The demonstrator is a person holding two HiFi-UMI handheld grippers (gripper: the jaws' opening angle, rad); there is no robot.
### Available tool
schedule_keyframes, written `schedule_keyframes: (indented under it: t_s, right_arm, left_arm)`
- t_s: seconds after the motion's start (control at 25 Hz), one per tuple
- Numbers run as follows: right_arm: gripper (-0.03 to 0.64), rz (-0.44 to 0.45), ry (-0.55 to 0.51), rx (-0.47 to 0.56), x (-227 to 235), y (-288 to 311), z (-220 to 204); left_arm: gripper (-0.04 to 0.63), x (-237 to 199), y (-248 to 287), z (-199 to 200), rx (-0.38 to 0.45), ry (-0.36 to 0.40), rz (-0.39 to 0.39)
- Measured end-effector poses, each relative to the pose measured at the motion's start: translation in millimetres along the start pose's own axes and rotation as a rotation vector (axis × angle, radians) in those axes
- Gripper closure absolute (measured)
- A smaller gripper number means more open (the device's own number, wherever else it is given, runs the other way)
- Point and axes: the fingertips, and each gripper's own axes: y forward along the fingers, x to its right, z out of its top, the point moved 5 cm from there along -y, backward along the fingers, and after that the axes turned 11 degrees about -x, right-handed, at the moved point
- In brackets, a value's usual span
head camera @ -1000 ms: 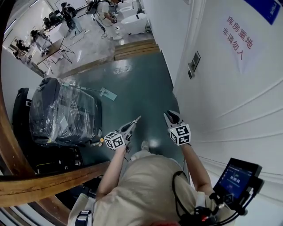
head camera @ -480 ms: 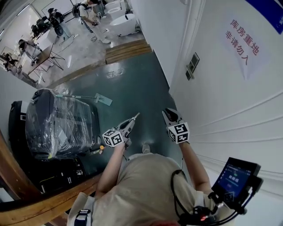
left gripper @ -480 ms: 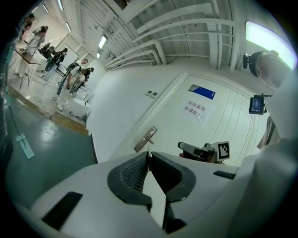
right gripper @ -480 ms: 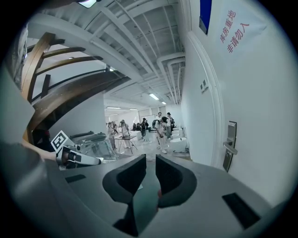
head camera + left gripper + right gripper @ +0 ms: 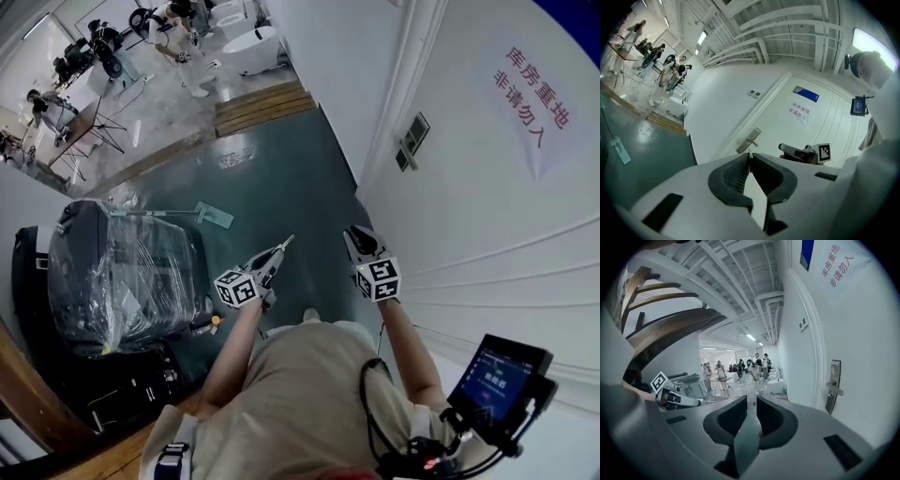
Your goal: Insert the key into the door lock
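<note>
My left gripper is shut on a thin metal key, whose blade pokes out past the jaw tips. In the left gripper view the gripper points toward the door lock, a steel plate with a lever handle on the white door, still some way off. My right gripper hovers beside the left, nearer the door, jaws slightly parted and nothing between them. The right gripper view shows this gripper with the lock off to its right. The lock sits ahead on the wall in the head view.
A dark case wrapped in plastic film stands on the green floor at left, with a mop beyond it. Wooden steps and several people lie further back. A red-lettered paper sign hangs on the door. A small screen juts out at lower right.
The person and both grippers have shifted forward along the door; the wrapped case has slid back and left in the view. The left gripper's hold on the key is the same.
</note>
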Motion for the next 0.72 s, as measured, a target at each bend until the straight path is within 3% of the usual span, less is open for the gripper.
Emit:
schedule_keyframes:
  t_s: [0.4, 0.72]
  right_arm:
    - [0.546, -0.051, 0.022, 0.006, 17.7, -1.1, 7.5]
    - [0.546, -0.076, 0.031, 0.007, 89.0, -16.9, 28.9]
  left_arm:
    - [0.561, -6.1, 24.7, 15.6, -0.032, 0.005, -0.045]
    - [0.561, 17.8, 88.5, 41.5, -0.046, -0.022, -0.065]
